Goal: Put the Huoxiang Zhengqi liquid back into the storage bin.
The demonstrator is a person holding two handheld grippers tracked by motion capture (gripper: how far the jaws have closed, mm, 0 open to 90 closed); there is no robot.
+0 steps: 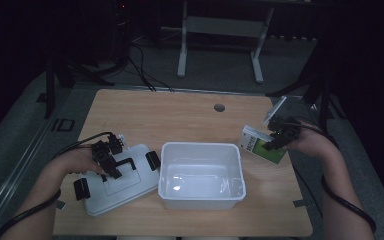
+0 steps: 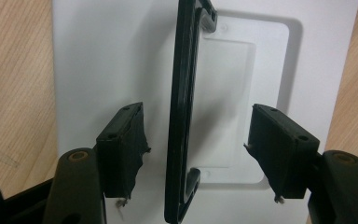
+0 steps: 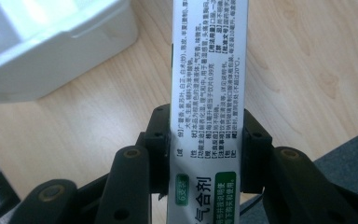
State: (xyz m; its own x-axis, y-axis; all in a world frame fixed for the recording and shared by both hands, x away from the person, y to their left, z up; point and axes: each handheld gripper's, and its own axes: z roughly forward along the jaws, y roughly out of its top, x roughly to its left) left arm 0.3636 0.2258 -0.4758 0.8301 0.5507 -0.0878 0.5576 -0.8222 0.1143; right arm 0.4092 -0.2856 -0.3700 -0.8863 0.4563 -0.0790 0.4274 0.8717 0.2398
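Wooden table (image 1: 190,112), centre frame: white plastic bin (image 1: 201,175), open, empty. Lower left, its lid (image 1: 122,187) lies flat; my left gripper (image 2: 193,149) hovers open astride the black lid handle (image 2: 182,107), not touching. Right edge: right gripper (image 3: 207,151) clamps the green-and-white medicine box (image 3: 209,79), off the table. I should carry it level over the bin rim, release low. Small print unreadable; bottom of box cropped.

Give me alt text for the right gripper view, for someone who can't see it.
The right gripper has its two black jaws shut on a narrow white and green printed box, held above a wooden table. A white plastic tub sits at upper left.
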